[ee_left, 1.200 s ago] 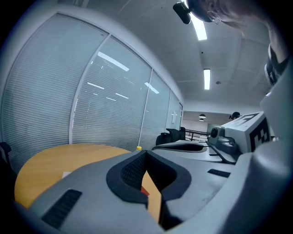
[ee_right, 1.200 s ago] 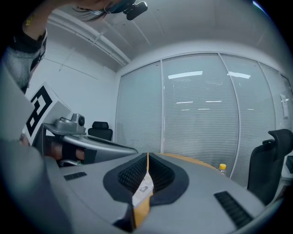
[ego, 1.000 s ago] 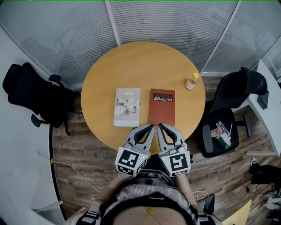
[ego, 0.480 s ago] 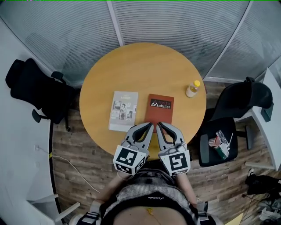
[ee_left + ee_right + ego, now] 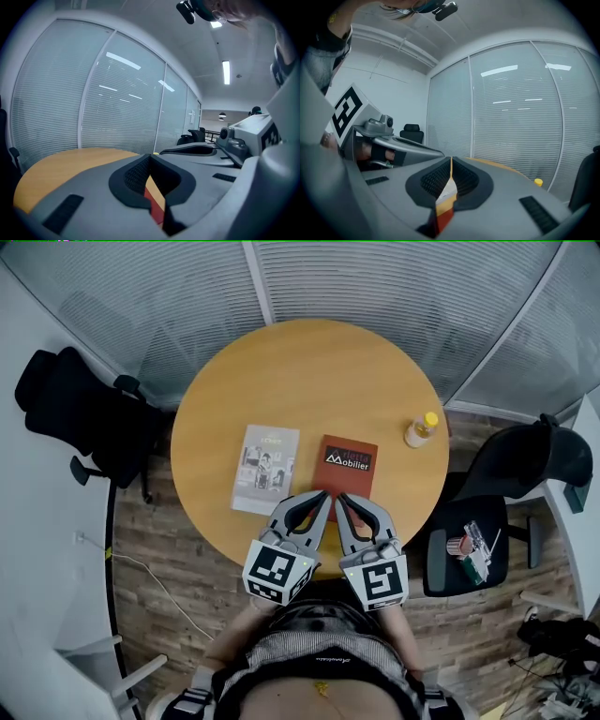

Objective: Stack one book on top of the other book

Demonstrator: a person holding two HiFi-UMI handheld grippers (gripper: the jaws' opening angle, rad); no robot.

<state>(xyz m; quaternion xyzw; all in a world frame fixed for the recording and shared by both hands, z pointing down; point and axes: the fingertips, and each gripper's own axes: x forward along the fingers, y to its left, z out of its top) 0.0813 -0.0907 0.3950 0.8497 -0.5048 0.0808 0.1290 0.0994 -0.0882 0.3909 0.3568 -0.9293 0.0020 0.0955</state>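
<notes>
both my claws are pressed shut and hold nothing. in the left gripper view the tips of my left claw (image 5: pixel 150 157) meet, and through the slot behind them i see only a strip of red cover and worktop. my right claw (image 5: pixel 451 160) is the same, tips together, with nothing pinched.

the two books lie flat and side by side on the round worktop (image 5: pixel 309 371), with a narrow strip of wood between them. the grey book (image 5: pixel 265 468) is to the left. the red book (image 5: pixel 345 465) is to the right, its near end just beyond my claw tips and close to the worktop's near rim. a small yellow-capped bottle (image 5: pixel 421 429) stands well apart to the right, clear of any path between the books.

both books look thin and light, so weight should be no trouble. i expect them to sag a little if held by one corner, and the covers look smooth enough to slip in a shallow pinch. lying flat, neither gives a lower jaw a way in. i'd draw the red one toward me until its near end overhangs the rim, then open wide and bite deep at the middle of that end, one jaw above and one below. i cannot tell which side is the spine.
</notes>
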